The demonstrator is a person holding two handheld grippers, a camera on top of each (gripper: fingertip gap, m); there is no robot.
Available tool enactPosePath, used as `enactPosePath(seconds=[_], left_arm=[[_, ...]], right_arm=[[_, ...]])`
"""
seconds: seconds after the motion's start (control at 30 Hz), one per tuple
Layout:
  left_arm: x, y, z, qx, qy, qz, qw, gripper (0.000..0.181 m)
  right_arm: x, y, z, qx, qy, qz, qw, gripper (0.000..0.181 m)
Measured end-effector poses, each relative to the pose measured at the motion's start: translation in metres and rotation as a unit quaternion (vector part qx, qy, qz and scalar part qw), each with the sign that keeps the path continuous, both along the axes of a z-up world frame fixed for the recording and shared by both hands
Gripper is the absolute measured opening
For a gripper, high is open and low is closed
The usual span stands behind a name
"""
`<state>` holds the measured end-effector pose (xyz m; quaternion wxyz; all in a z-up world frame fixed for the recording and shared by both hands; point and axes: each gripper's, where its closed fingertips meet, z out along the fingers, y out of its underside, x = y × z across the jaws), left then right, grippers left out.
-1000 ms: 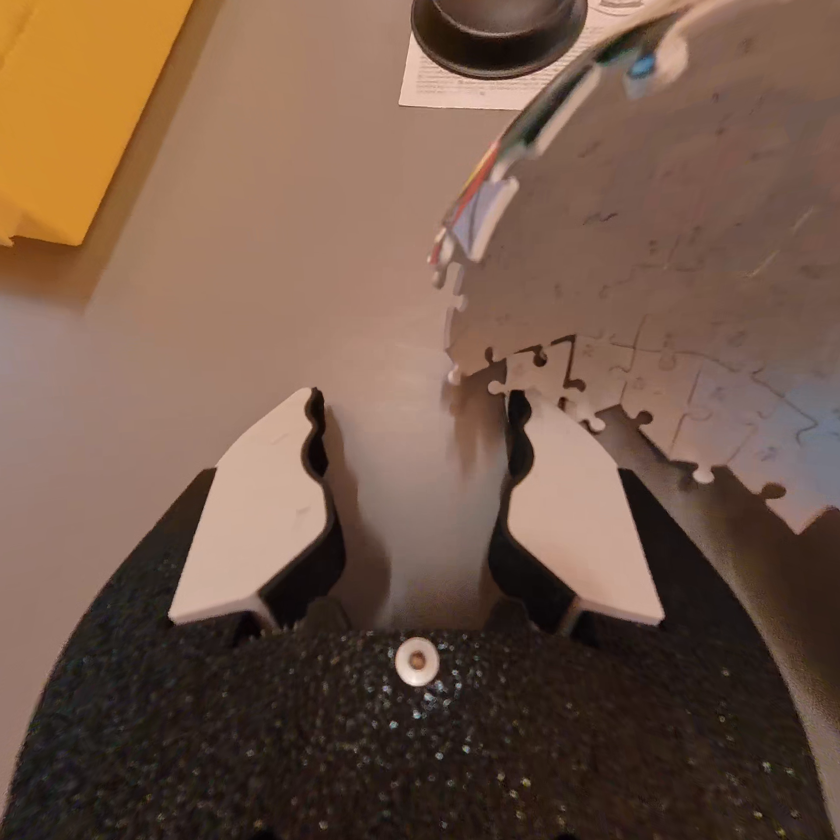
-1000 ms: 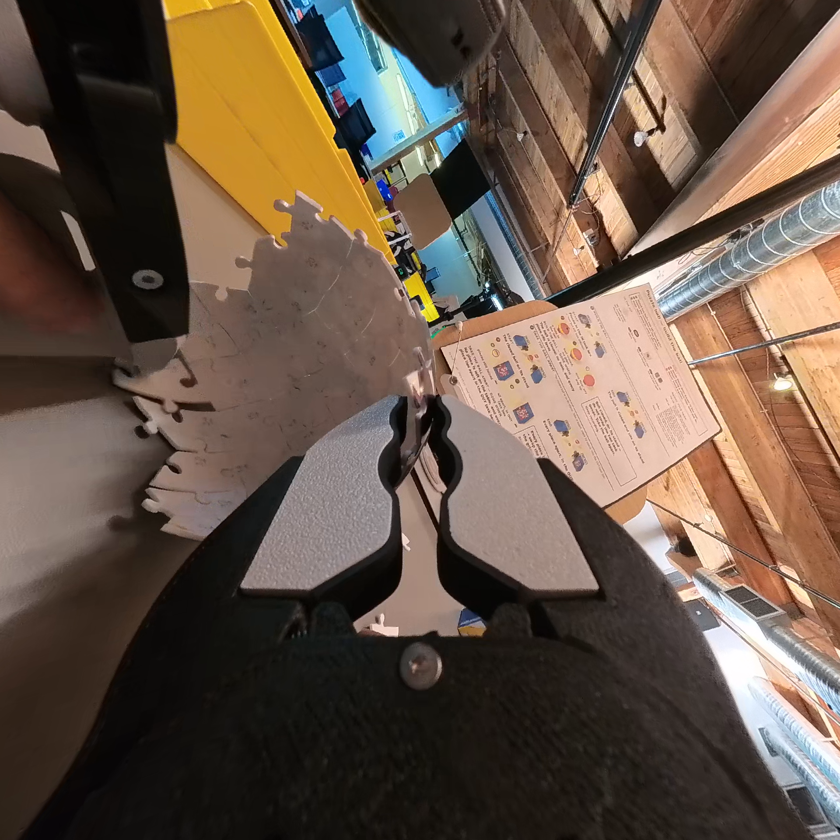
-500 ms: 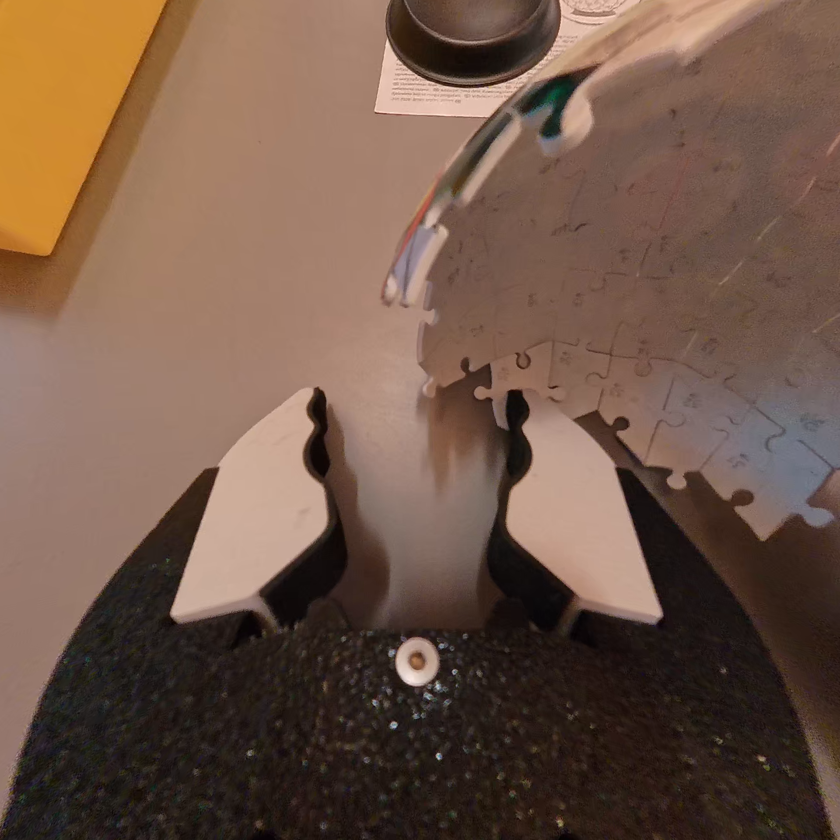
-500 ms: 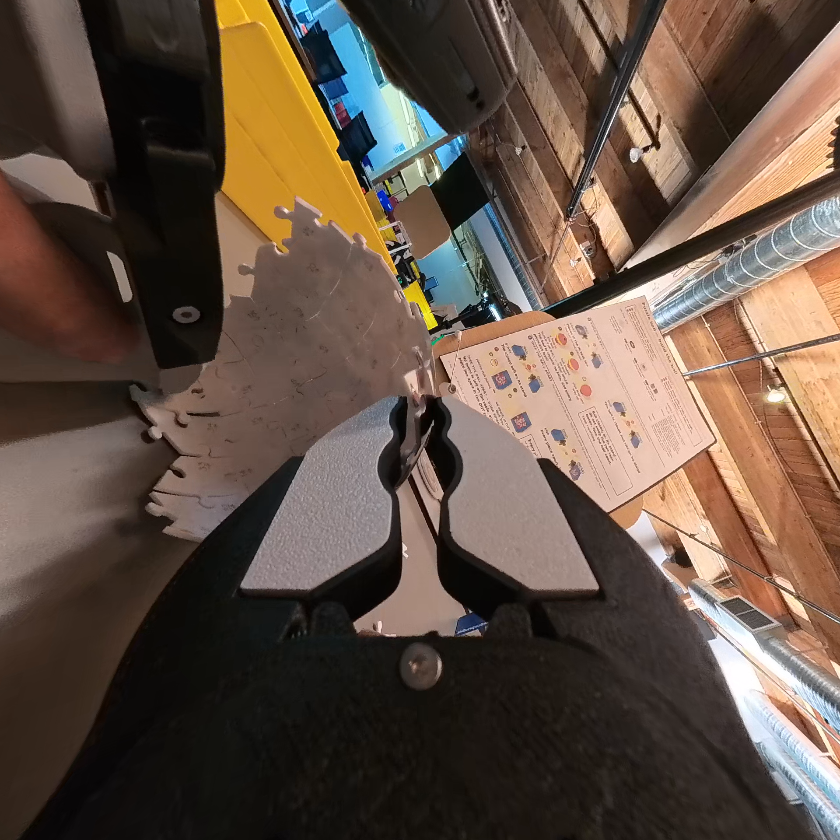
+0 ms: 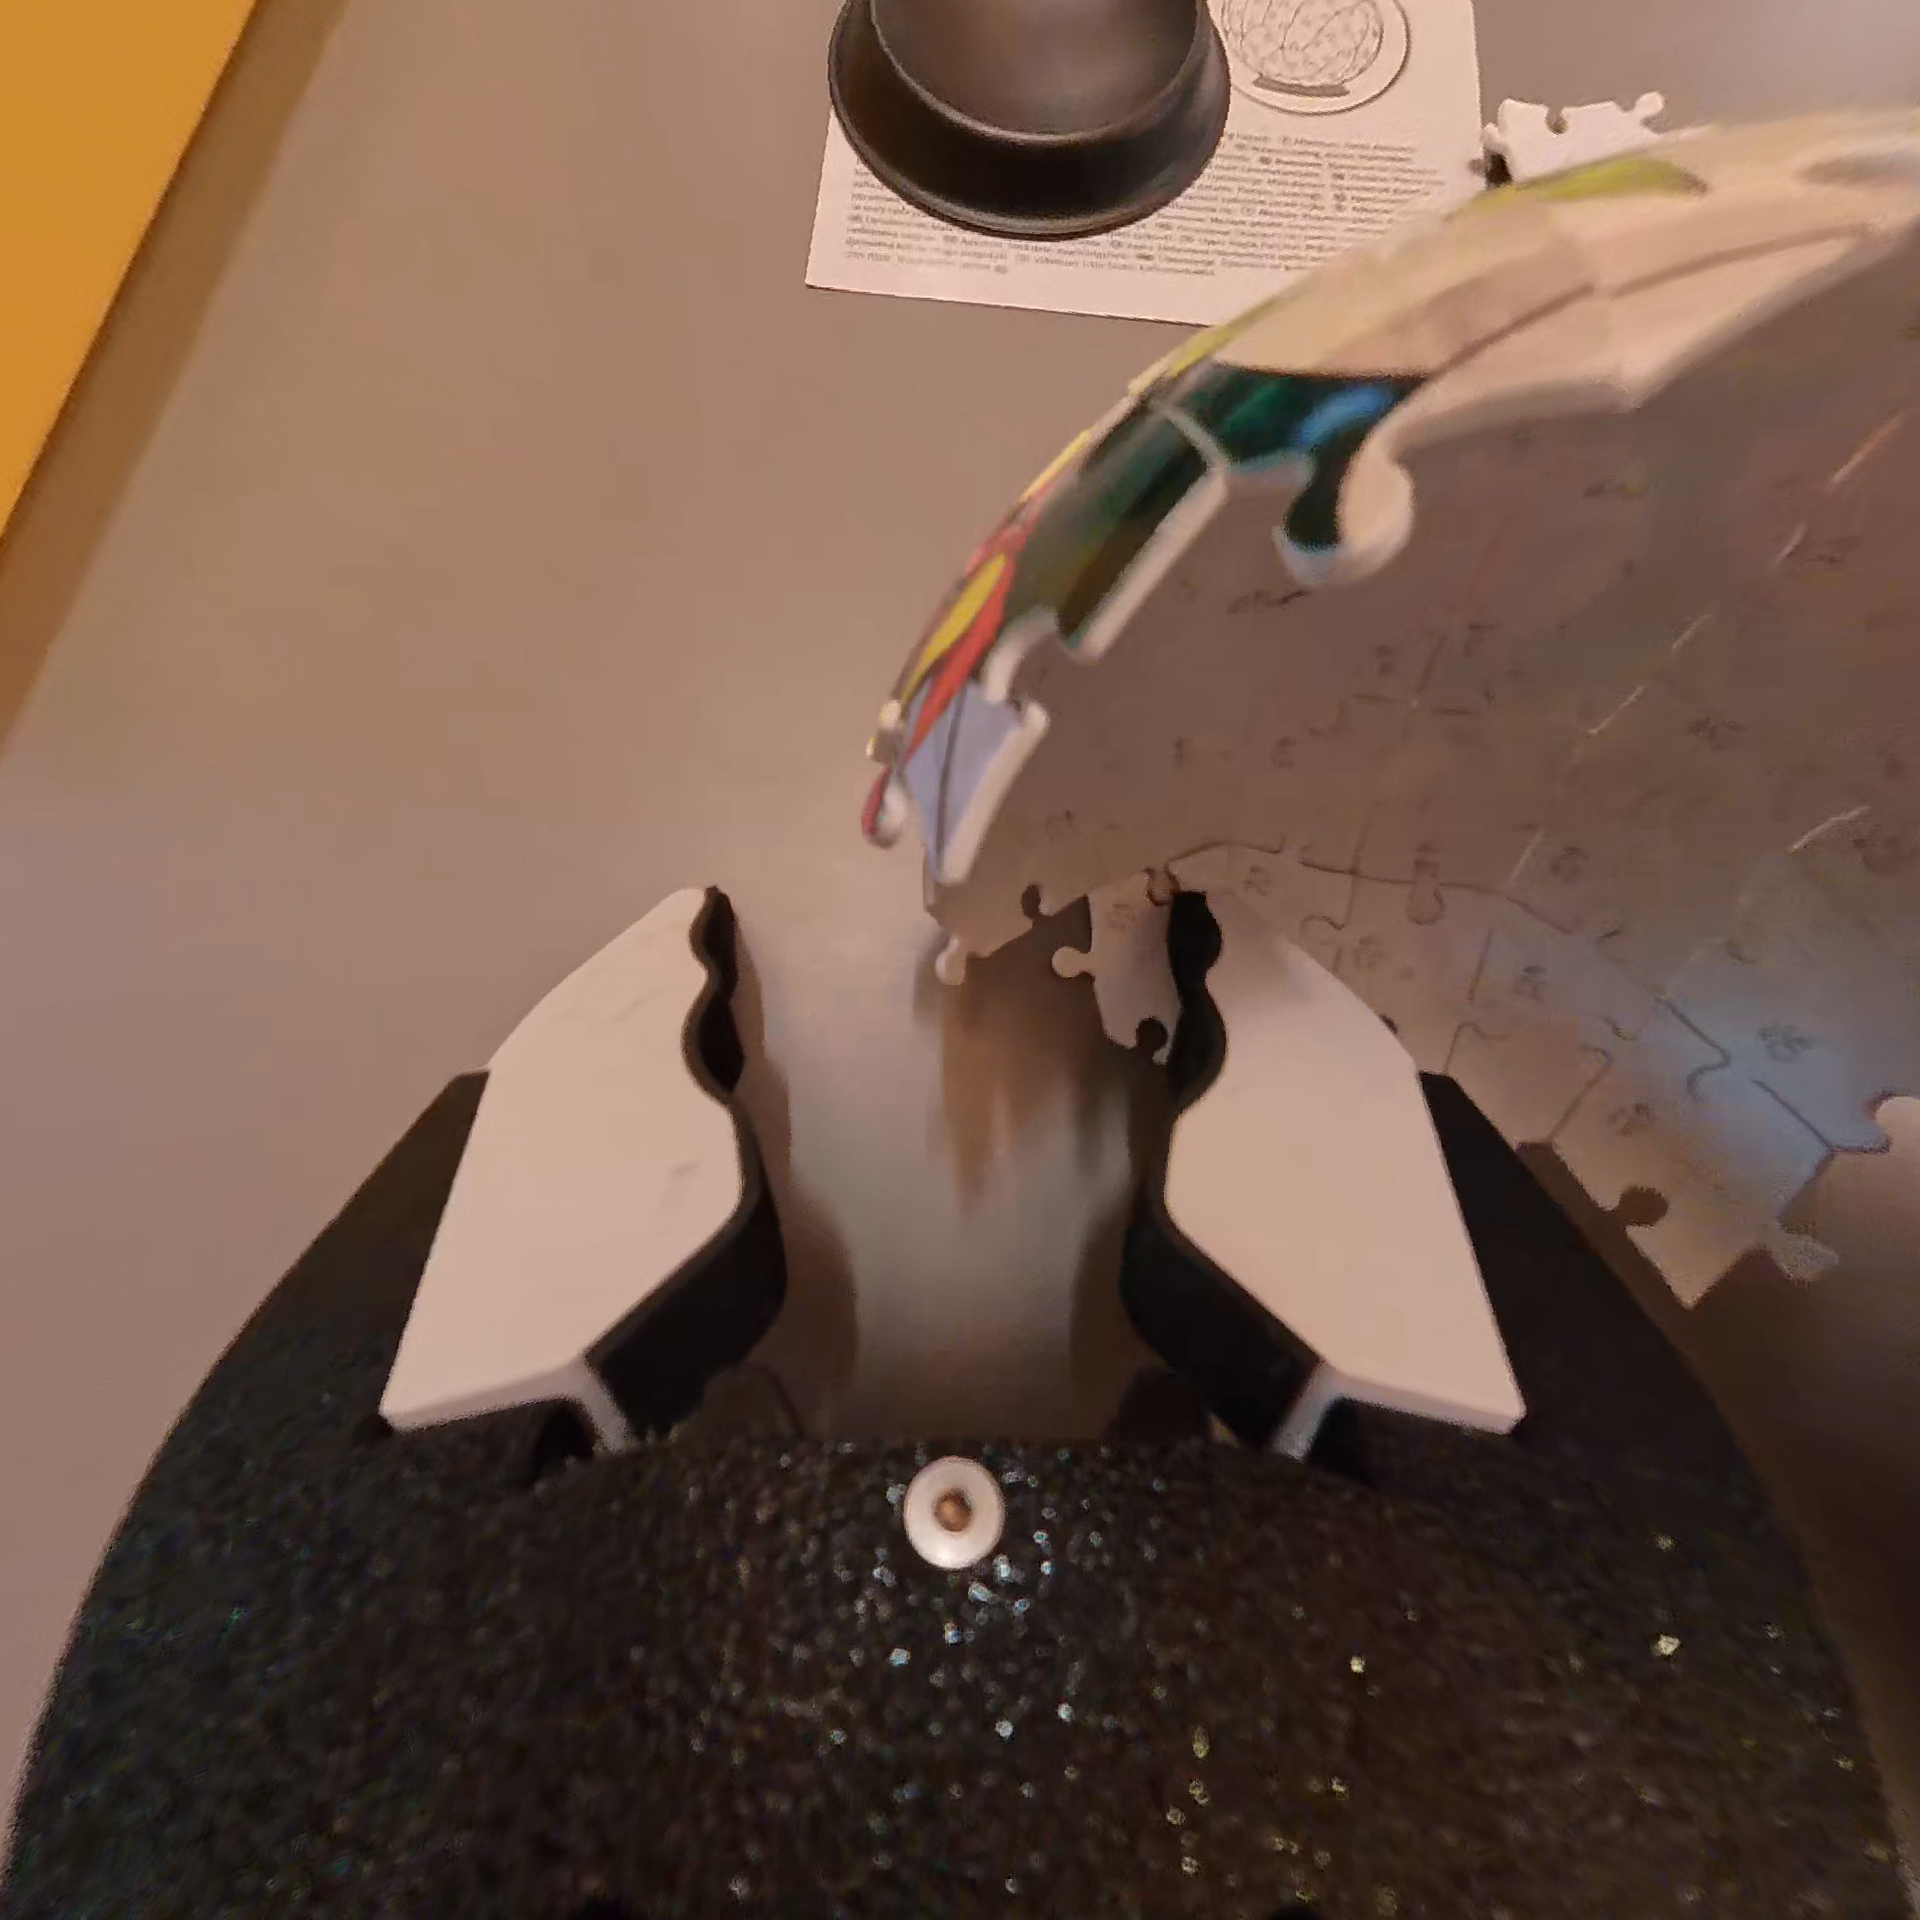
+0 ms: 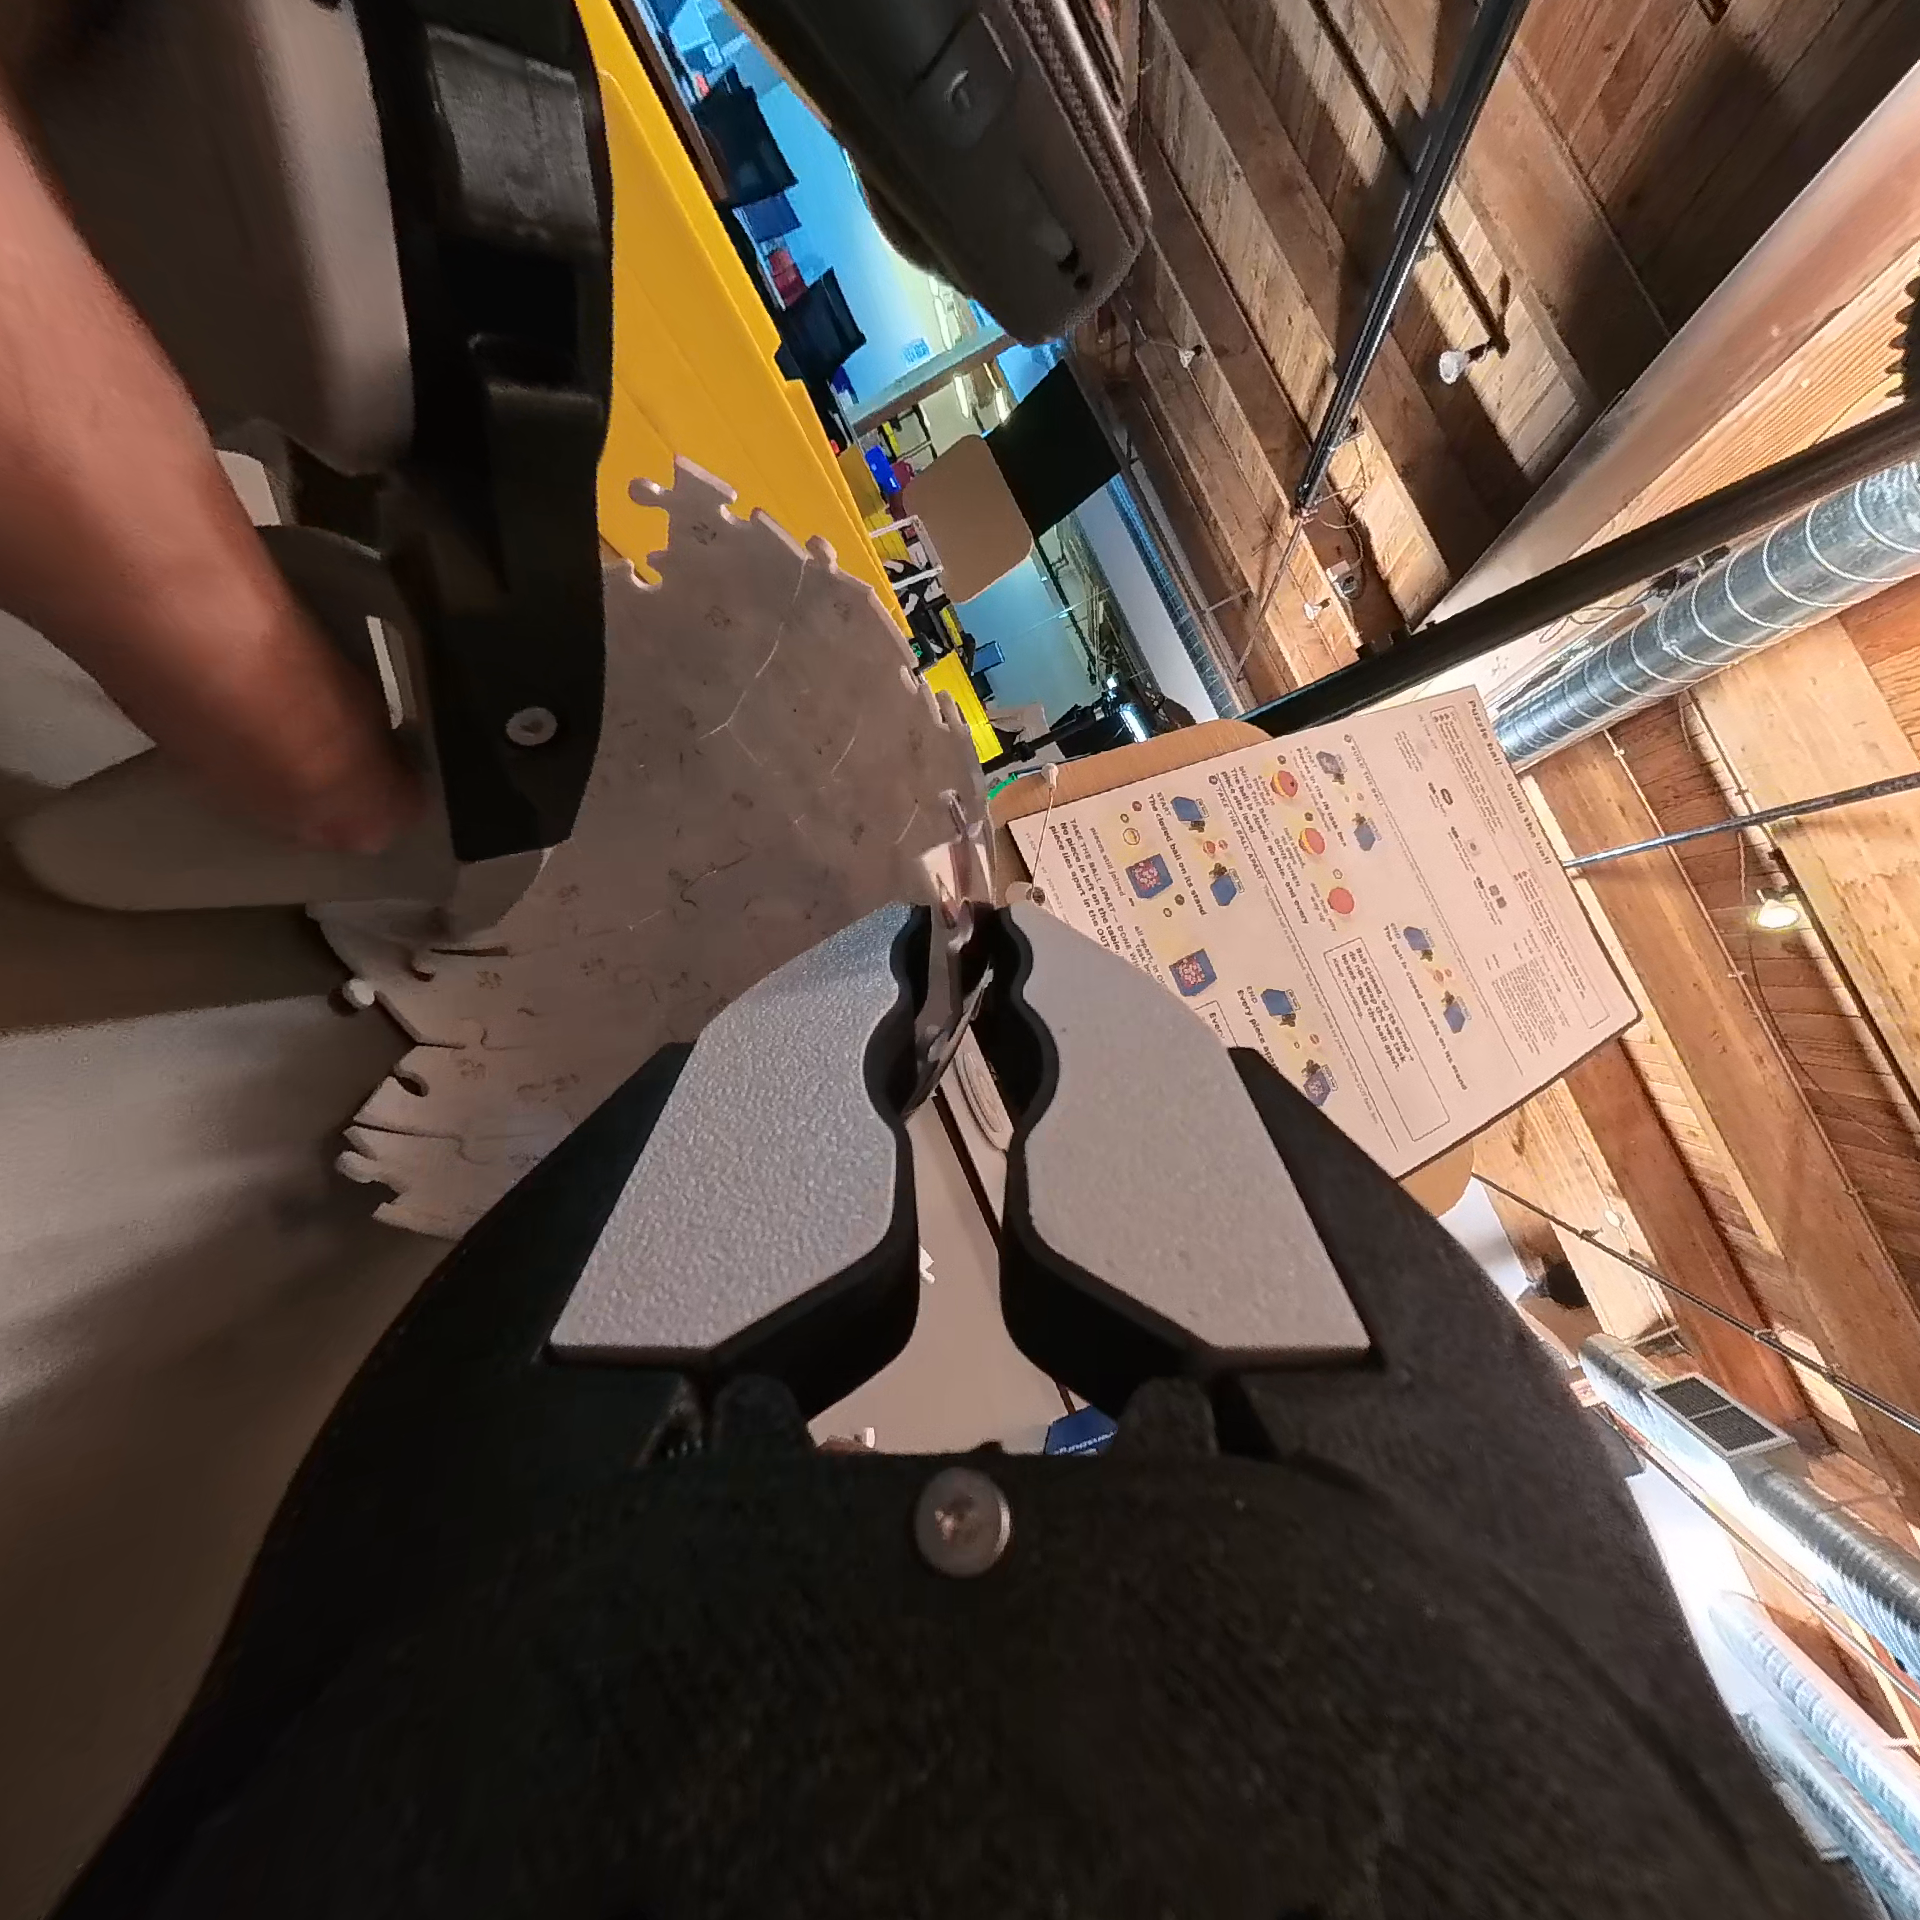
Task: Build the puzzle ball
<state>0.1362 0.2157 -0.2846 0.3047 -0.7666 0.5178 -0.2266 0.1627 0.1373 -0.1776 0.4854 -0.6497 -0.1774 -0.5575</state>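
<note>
Moved: we see the puzzle shell swing closer over our left gripper.
Left gripper: wide, empty; shell edge just right of it.
Right gripper: clamped on shell rim.

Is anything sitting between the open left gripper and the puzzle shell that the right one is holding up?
Nothing visible. The left gripper is open with bare table between its fingers, and the puzzle shell edge already reaches its right fingertip.

Left wrist view: puzzle shell fills right half of frame, above the table. Its lower edge sits just at the left gripper right fingertip. Stand at top centre, on a paper sheet. Loose piece upper right, behind the shell.
</note>
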Motion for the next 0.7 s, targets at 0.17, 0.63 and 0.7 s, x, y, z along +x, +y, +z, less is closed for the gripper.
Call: enactPosePath(seconds=[0.17, 0.63, 0.7], left_arm=[[0.0023, -0.0039, -0.0005, -0.015, -0.003, -0.014, 1.0, 0.073], [0.0071, -0.0028, 0.0014, 0.013, 0.007, -0.033, 0.999, 0.076], [0.0073, -0.0027, 0.0012, 0.014, 0.0, -0.028, 1.0, 0.076]], right_arm=[[0.0, 0.0003, 0.0001, 0.001, 0.002, 0.001, 1.0, 0.011], [0.0018, 0.0005, 0.0002, 0.005, 0.009, 0.001, 1.0, 0.011], [0.0018, 0.0005, 0.0004, 0.005, 0.009, 0.002, 1.0, 0.011]])
